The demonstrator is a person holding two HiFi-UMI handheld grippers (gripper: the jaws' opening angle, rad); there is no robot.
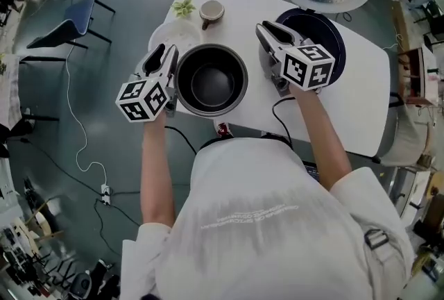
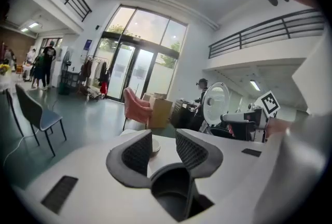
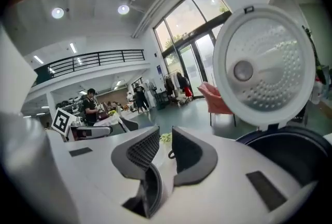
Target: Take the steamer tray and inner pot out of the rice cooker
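Forearms point(image 1: 155, 160) outstretched, left claw point(image 1: 164, 54) and right claw point(image 1: 269, 29) (both parted, empty) either side of inner pot point(image 1: 210, 80)

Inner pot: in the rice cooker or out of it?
Out. The inner pot stands upright on the white table, beside the open rice cooker.

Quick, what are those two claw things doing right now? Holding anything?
Left gripper: open, nothing between its jaws.
Right gripper: open, nothing between its jaws.
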